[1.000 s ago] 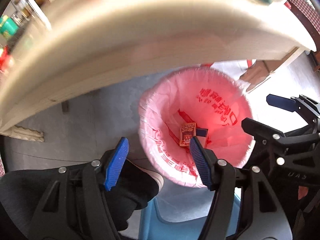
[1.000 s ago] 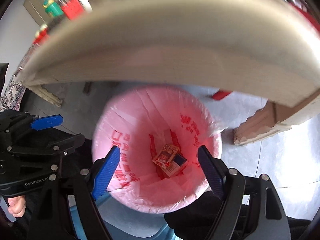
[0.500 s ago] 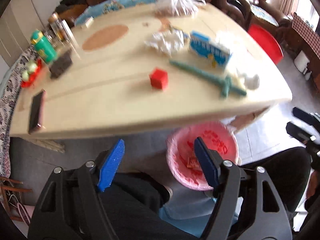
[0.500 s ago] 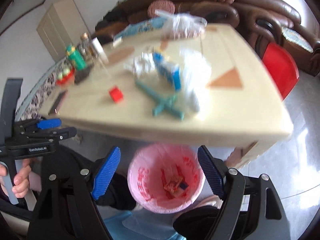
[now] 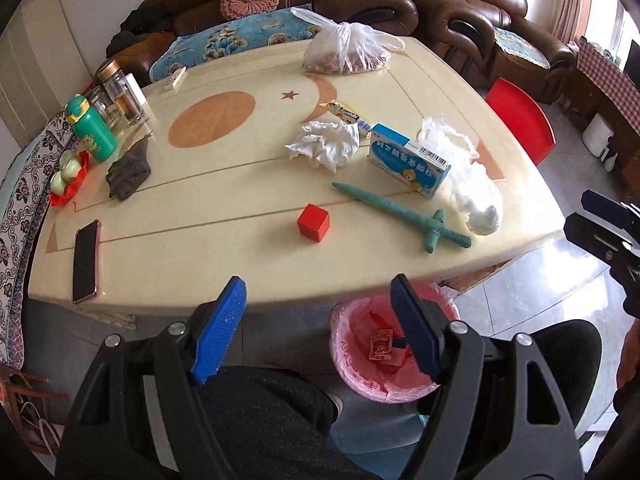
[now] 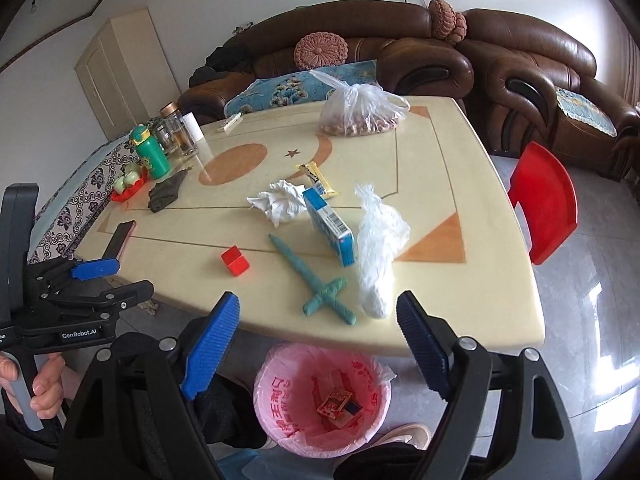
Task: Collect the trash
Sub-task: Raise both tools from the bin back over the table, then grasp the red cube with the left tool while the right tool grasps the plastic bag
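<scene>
A pink-lined trash bin [image 5: 356, 364] [image 6: 288, 380] stands on the floor below the table's near edge, with a small card box [image 6: 340, 403] inside. On the table lie a crumpled tissue [image 5: 326, 145] [image 6: 280, 202], a blue-and-white medicine box [image 5: 408, 159] [image 6: 330, 226], a crumpled white plastic bag [image 5: 472, 184] [image 6: 378, 256] and a snack wrapper [image 5: 346, 112] [image 6: 318, 178]. My left gripper [image 5: 320, 334] is open and empty, in front of the table edge. My right gripper [image 6: 316, 350] is open and empty above the bin.
Also on the cream table [image 6: 440, 184]: a red cube [image 5: 313, 223], a green toy sword [image 5: 404, 216], a phone [image 5: 85, 260], a grey cloth [image 5: 128, 170], a green bottle [image 5: 92, 130], glass jars, a tied bag of nuts [image 5: 346, 54]. A red chair [image 6: 544, 208] stands right; sofas behind.
Both grippers have risen from just over the bin, below the tabletop, to above the table edge. The tabletop and its items have come into view. Both stayed open.
</scene>
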### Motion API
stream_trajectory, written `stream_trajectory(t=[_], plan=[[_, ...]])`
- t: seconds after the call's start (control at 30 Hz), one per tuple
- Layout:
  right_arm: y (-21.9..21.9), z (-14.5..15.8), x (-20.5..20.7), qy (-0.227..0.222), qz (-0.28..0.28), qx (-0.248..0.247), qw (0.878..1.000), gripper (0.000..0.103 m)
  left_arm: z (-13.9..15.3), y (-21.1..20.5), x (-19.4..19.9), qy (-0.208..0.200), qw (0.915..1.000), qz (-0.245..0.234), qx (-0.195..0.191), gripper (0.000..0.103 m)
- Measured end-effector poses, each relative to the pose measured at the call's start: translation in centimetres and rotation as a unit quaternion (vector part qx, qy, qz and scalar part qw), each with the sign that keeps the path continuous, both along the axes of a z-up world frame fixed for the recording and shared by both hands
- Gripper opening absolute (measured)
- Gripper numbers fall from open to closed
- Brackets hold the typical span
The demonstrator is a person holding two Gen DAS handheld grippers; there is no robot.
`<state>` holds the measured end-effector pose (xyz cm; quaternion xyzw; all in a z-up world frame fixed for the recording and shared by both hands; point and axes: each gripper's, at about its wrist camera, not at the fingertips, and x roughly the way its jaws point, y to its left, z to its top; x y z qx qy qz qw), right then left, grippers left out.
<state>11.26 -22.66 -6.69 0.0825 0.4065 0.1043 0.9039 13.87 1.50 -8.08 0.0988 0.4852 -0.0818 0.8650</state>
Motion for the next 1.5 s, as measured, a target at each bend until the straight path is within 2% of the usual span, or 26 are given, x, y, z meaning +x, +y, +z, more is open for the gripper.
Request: stream_trajectory(t=[1.27, 1.5], plan=[[-2.4, -7.3, 8.3, 0.08, -0.022, 0.008, 0.997, 0.079, -8.2, -0.9, 8.6, 0.083, 0.9959, -0.021, 0.029, 0.073], [-2.4, -9.0, 9.5, 0.095, -0.021, 0.011, 0.995, 0.079, -10.1, -0.4, 10.2, 0.105, 0.994, -0.012, 0.029, 0.073]])
